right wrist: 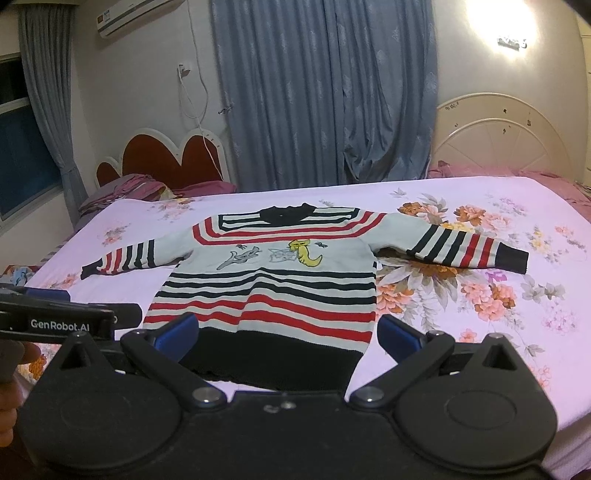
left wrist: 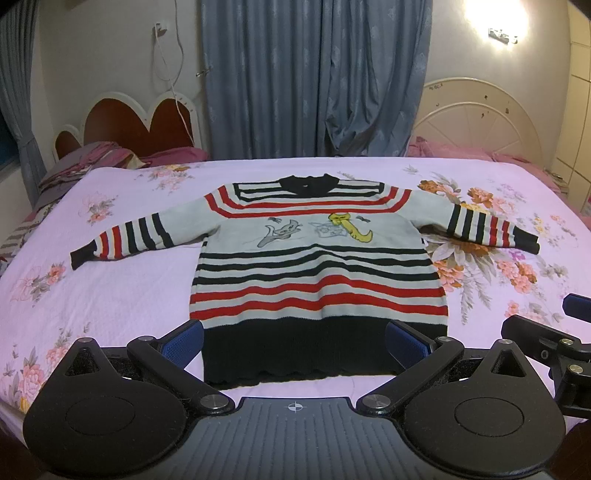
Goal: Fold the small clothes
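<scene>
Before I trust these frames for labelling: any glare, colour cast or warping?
Left wrist view: wall lamp blows out top right; bedsheet tinted pink-violet; the bed's far edge bows from fisheye. Right wrist view: same lamp glare; sweater sharp; corners vignetted dark.

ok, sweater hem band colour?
Solid black hem band, below the red stripes; clearest in left wrist view.

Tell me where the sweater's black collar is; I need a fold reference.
In both wrist views the black collar sits at the far end of the striped sweater, centred between the outstretched sleeves, pointing toward the blue curtains.
</scene>
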The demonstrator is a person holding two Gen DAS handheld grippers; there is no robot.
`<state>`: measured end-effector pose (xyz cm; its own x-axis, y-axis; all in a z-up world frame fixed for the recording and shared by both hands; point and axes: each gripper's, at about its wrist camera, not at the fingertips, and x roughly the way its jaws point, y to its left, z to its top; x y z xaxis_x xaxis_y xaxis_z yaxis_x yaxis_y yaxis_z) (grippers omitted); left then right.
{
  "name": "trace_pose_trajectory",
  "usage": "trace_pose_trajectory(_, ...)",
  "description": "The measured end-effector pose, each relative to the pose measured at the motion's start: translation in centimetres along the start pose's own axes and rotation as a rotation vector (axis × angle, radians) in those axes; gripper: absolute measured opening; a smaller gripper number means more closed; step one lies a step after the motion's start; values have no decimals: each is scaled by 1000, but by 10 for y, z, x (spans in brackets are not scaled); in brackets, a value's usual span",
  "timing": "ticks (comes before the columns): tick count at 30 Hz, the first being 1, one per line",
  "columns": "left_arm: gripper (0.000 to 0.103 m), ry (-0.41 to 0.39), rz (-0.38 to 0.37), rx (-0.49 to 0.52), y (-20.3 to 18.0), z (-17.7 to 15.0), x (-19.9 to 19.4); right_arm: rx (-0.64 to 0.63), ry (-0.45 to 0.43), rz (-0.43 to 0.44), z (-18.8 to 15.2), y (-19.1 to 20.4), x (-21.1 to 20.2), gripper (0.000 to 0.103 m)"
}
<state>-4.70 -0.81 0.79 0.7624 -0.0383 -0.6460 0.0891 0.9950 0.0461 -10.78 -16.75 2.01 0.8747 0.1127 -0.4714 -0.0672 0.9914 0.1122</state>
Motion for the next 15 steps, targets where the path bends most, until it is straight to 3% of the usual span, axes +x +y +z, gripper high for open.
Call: trace_pose_trajectory(15,103,2,4,-7,4,0,5,-1,1,0,0,1,1,102)
